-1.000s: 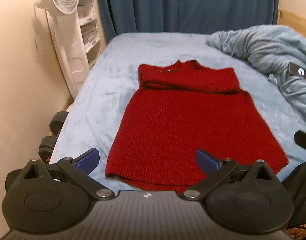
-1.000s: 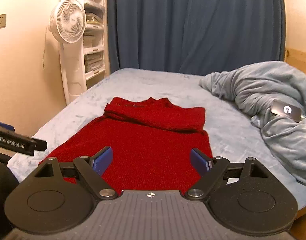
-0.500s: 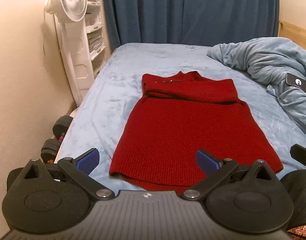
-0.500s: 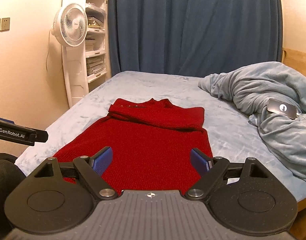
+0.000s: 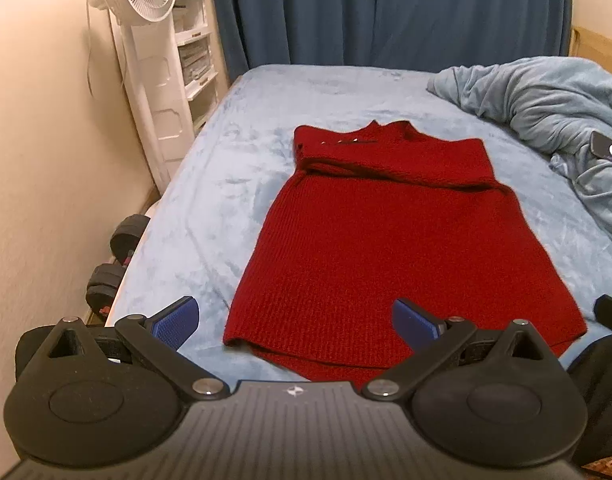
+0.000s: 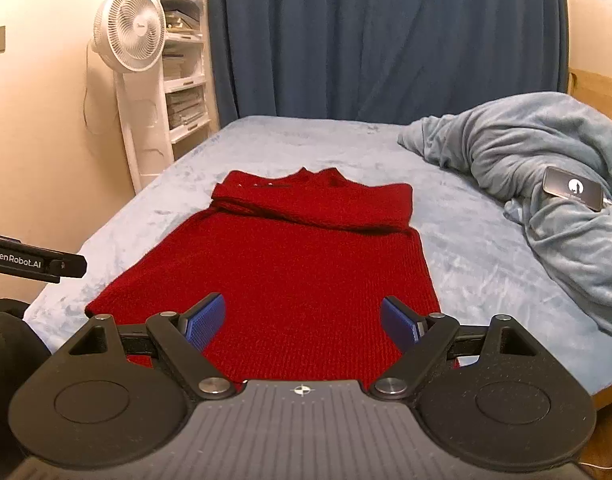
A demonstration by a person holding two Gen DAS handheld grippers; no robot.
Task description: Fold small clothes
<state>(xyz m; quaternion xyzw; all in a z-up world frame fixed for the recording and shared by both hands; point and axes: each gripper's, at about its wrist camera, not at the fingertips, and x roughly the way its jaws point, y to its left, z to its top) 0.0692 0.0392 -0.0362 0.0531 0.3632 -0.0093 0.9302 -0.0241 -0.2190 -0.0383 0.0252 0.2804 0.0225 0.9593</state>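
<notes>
A red knitted sweater lies flat on the blue bed, hem at the near edge and collar at the far end, with its upper part apparently folded across the chest, so it is laid out ready for the next fold. The left hand-held gripper hangs above the near left hem corner and the right hand-held gripper above the near right hem; both have their jaws spread wide and hold nothing, probably placed to grab the hem. A crumpled blanket sits well apart on the right.
</notes>
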